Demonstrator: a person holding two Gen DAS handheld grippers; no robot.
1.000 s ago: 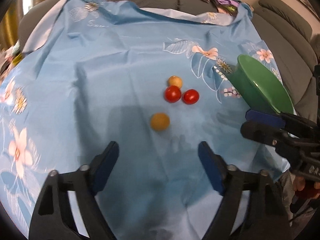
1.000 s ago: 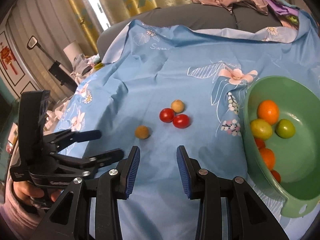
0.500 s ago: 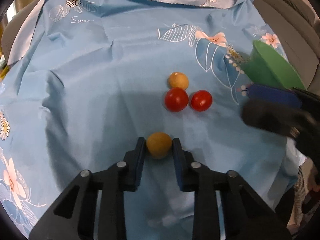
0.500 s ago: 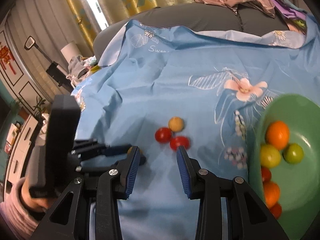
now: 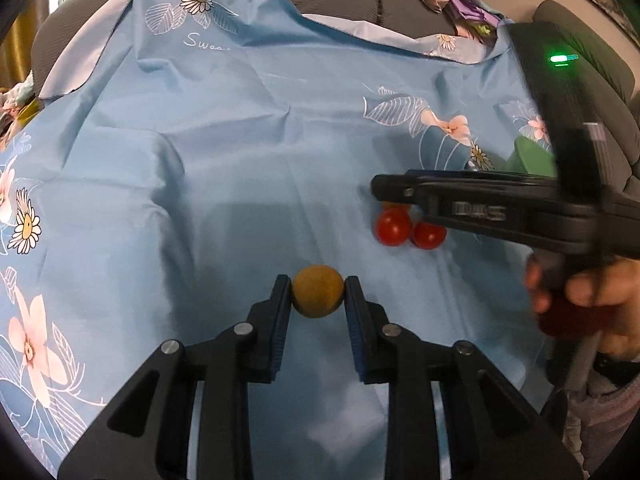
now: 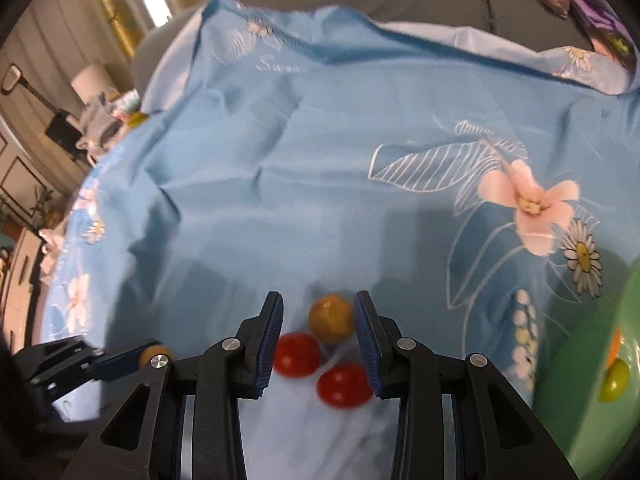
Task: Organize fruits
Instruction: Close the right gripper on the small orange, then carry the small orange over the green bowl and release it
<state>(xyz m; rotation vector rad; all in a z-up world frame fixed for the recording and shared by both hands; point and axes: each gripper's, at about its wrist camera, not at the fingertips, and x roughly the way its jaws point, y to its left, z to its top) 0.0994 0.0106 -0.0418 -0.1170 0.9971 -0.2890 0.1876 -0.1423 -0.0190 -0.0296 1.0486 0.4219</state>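
Pinching tan fruit, left hand-held gripper angled downward.

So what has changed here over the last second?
The left gripper closed on the lone yellow fruit. The right gripper swung from near the green bowl over to the other yellow fruit, jaws still apart. The two tomatoes stayed put.
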